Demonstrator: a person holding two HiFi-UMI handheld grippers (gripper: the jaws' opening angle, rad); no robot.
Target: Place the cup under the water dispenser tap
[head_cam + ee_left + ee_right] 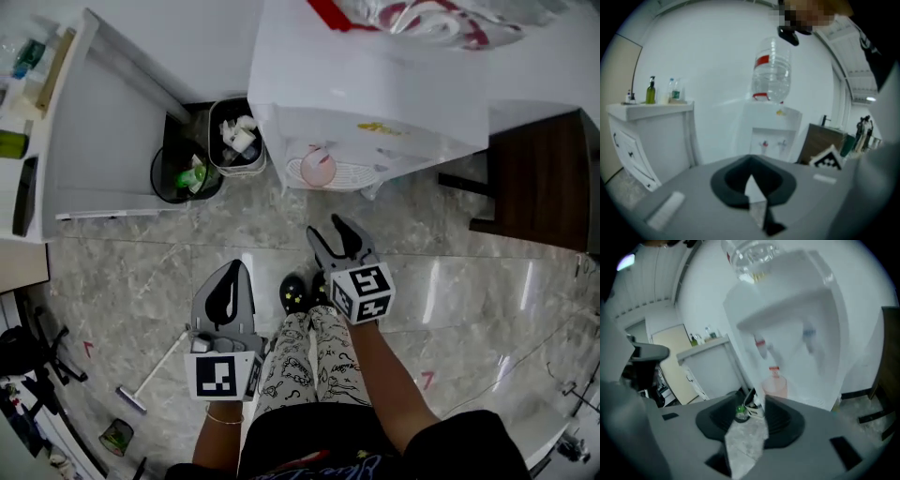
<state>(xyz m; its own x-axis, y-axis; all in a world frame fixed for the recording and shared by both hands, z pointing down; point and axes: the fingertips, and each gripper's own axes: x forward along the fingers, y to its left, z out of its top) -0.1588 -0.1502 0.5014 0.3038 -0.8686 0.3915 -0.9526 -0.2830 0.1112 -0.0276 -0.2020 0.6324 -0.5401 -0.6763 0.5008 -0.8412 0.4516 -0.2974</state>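
Observation:
A pink cup [318, 167] stands on the drip tray inside the white water dispenser's [375, 84] alcove. In the right gripper view the cup [776, 386] sits low in the alcove, below and to the right of the red tap [760, 343] and left of the blue tap [808, 335]. My right gripper [325, 226] hangs over the floor in front of the alcove, well short of the cup. It is open, with nothing between its jaws [754, 404]. My left gripper [234, 266] is lower left and shut on nothing [750, 174]. In its view the dispenser [771, 126] stands ahead.
Two waste bins [186, 174] [236, 139] stand left of the dispenser, beside a white cabinet [103, 122]. A dark wooden table [539, 178] is at the right. The person's legs and black shoes [296, 292] are between the grippers. A mop [150, 380] lies on the marble floor.

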